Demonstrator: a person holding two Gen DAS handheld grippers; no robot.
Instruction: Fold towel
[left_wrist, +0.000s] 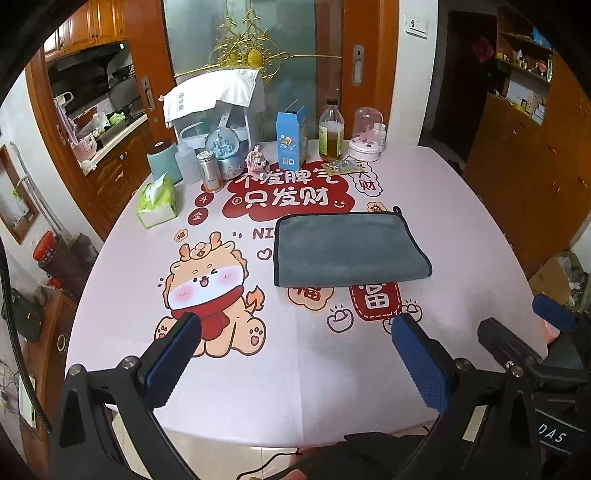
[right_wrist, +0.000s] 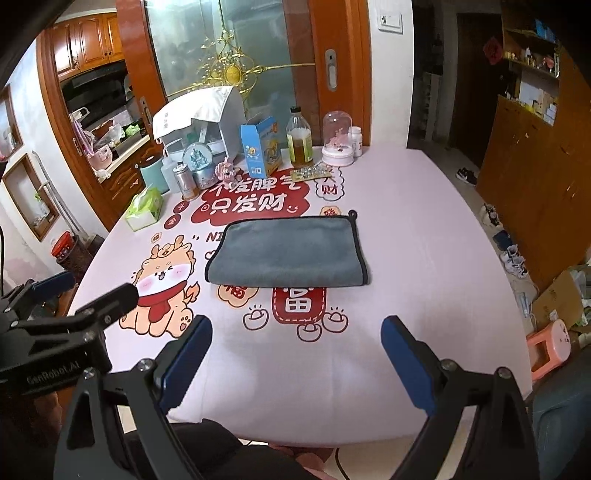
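Note:
A grey towel (left_wrist: 347, 249) with black trim lies flat on the table, folded into a rectangle with its fold at the near edge; it also shows in the right wrist view (right_wrist: 290, 253). My left gripper (left_wrist: 295, 325) is open and empty, held above the near part of the table, well short of the towel. My right gripper (right_wrist: 295, 328) is open and empty too, also near the front edge. The right gripper appears at the right of the left wrist view (left_wrist: 524, 321). The left gripper appears at the left of the right wrist view (right_wrist: 92, 291).
The pink table (left_wrist: 461, 221) has a printed cartoon cloth. At its far edge stand a tissue pack (left_wrist: 157, 201), a snow globe (left_wrist: 225, 153), a blue carton (left_wrist: 291, 136), an oil bottle (left_wrist: 330, 131), a glass dome (left_wrist: 365, 134) and jars. Shoes and boxes lie on the floor at right.

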